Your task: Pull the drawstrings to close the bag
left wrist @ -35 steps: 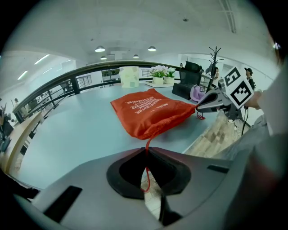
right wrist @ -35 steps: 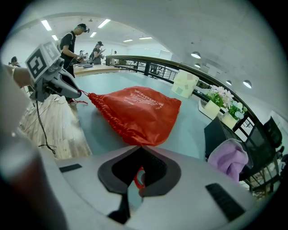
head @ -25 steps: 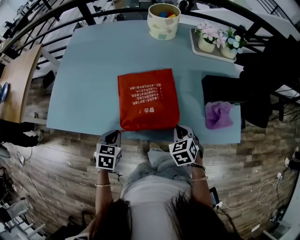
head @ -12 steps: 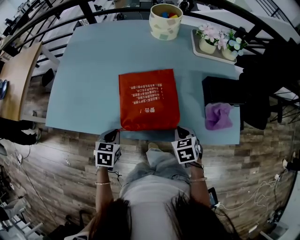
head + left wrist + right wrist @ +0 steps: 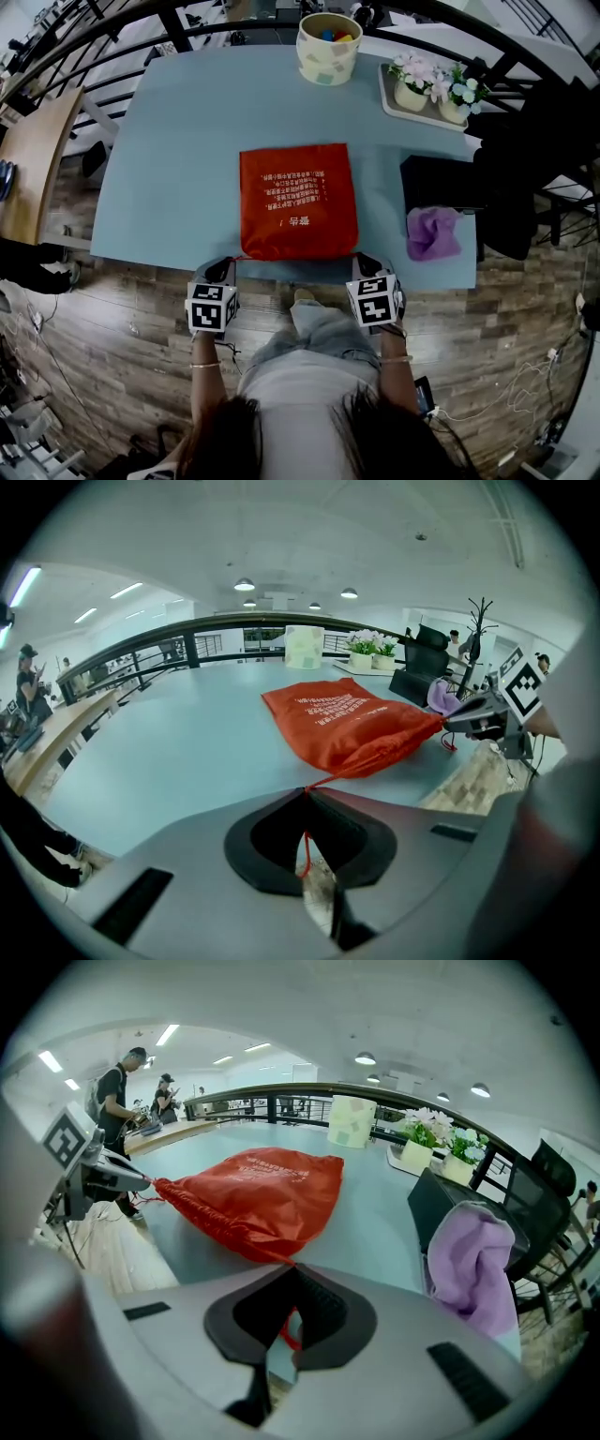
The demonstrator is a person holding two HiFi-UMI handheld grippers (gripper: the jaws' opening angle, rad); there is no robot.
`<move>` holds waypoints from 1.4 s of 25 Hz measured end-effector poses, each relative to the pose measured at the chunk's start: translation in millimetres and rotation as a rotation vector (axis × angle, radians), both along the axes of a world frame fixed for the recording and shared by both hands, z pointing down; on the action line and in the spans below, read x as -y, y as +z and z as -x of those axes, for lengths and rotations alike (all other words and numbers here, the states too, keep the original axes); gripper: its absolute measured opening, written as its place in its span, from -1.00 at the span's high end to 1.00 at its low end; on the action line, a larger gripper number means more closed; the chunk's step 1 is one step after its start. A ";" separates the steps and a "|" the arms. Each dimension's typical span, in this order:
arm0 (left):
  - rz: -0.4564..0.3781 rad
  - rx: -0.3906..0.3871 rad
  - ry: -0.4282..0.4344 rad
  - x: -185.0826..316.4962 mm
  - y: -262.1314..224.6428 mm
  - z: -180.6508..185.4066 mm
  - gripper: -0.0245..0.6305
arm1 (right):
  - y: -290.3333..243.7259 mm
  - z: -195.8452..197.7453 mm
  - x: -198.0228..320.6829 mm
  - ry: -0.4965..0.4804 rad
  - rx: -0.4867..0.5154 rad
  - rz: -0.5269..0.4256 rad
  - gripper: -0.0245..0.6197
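Though inverted, white print (image 5: 296,178) on bag (image 5: 298,239)

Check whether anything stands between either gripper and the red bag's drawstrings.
Nothing visible does. The left gripper is shut on the left drawstring and the right gripper on the right drawstring, at the red bag's near corners. The purple cloth lies farther back on the table, apart from the right gripper.
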State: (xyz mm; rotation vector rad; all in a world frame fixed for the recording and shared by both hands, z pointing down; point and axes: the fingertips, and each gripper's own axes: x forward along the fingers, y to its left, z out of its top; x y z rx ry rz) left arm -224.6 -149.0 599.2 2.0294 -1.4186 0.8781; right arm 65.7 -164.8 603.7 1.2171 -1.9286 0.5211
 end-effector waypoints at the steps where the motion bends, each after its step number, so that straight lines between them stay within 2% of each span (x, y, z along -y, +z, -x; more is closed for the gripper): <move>1: -0.002 0.002 -0.001 0.0 -0.8 0.3 0.87 | -0.8 -1.0 -0.3 0.006 0.002 -0.002 0.85; 20: -0.027 0.053 -0.026 2.6 -7.4 4.5 0.87 | -9.5 -28.3 -1.7 0.086 0.024 -0.065 0.85; 35: -0.021 0.065 -0.056 4.7 -6.2 12.0 0.88 | -9.0 -46.0 -1.0 0.136 0.047 -0.069 0.85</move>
